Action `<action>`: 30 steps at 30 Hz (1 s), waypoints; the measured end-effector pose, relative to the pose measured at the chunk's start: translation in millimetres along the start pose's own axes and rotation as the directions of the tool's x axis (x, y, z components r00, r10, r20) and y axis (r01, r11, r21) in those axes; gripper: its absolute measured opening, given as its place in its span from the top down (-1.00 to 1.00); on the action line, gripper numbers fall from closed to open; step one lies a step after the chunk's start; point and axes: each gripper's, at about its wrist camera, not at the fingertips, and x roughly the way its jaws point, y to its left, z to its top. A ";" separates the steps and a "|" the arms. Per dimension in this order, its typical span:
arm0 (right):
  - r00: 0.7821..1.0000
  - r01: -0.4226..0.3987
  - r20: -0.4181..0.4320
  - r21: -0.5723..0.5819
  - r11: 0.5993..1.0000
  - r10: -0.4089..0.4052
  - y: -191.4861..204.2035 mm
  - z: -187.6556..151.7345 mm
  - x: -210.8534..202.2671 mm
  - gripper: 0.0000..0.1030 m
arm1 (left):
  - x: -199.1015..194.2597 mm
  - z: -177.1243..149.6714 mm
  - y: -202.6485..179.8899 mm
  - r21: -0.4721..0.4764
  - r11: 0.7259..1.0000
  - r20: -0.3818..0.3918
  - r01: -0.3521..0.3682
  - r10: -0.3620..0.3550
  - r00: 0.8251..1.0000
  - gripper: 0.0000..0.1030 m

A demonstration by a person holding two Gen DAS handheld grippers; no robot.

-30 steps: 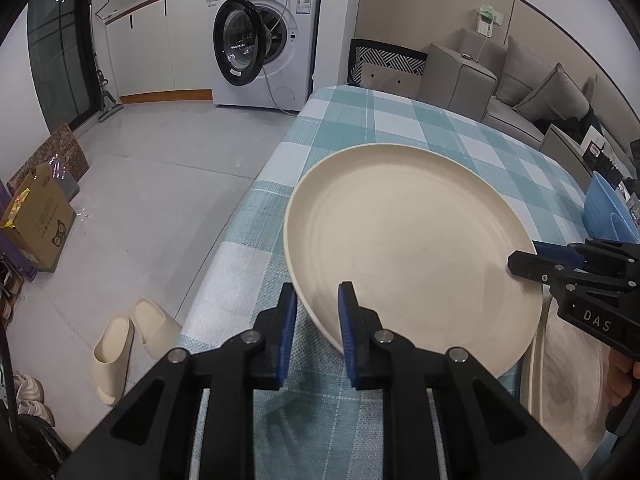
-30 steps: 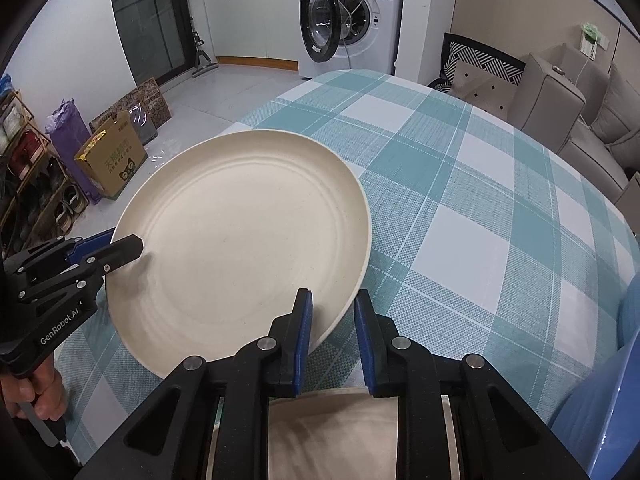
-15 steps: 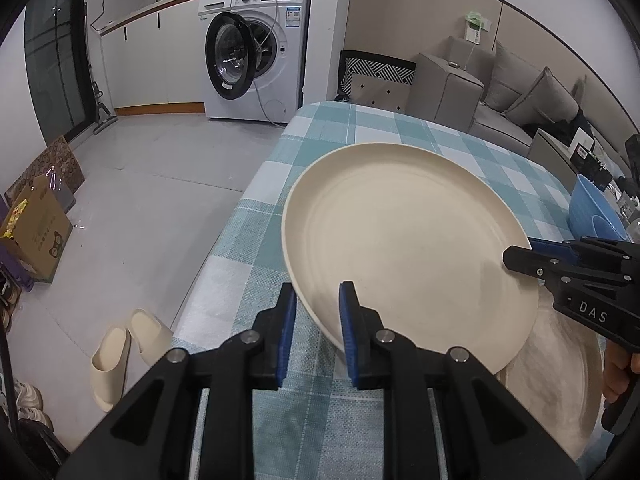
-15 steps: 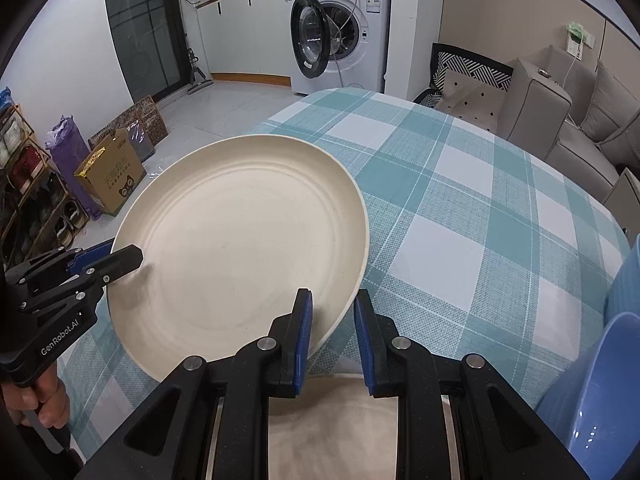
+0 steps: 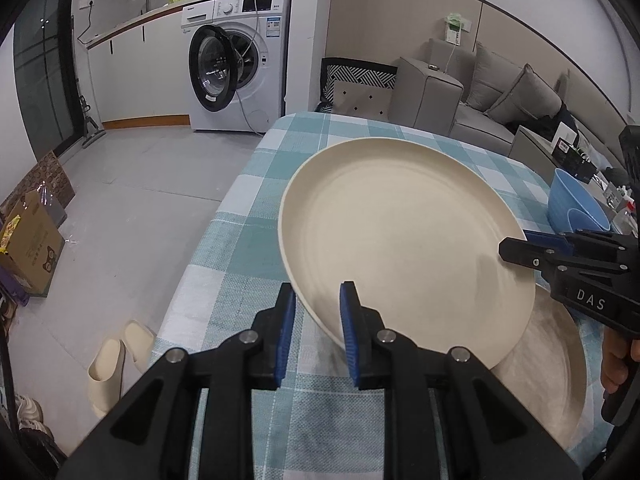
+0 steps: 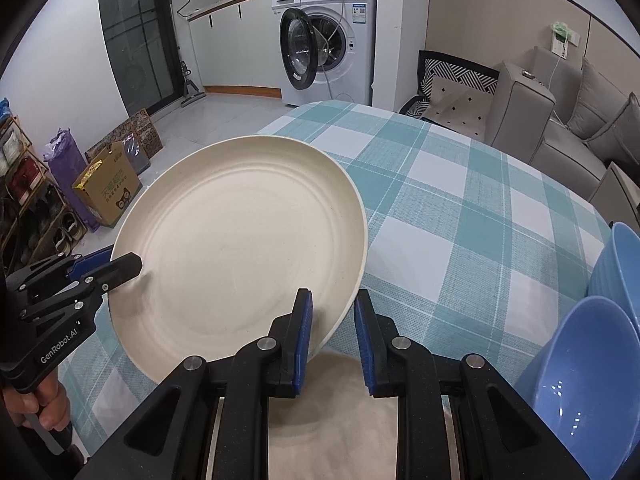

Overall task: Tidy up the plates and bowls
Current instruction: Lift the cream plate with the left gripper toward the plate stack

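Observation:
A large cream plate (image 5: 404,240) is held off the checked table by both grippers. My left gripper (image 5: 316,322) is shut on its near-left rim. My right gripper (image 6: 332,328) is shut on the opposite rim; the plate also shows in the right wrist view (image 6: 240,240). The right gripper shows in the left wrist view (image 5: 520,246) and the left gripper in the right wrist view (image 6: 120,264). A second cream plate (image 5: 556,364) lies on the table under the held plate's right edge; it also shows below the right gripper (image 6: 340,420). Blue bowls (image 6: 588,360) stand at the right.
The table with a teal checked cloth (image 6: 460,208) has its left edge (image 5: 208,236) above the floor, where slippers (image 5: 116,356) lie. A washing machine (image 5: 236,68) with open door stands behind. A grey sofa (image 5: 500,92) is at the far right.
Both grippers have lifted the cream plate higher and carried it toward the second plate, which shows more beneath it. Both grips are unchanged.

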 end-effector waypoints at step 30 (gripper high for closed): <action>0.998 0.042 0.045 0.065 0.997 -0.045 -33.5 -43.8 -56.6 0.58 | -15.5 -11.6 -53.7 0.124 0.991 0.001 0.051 -0.051 0.999 0.58</action>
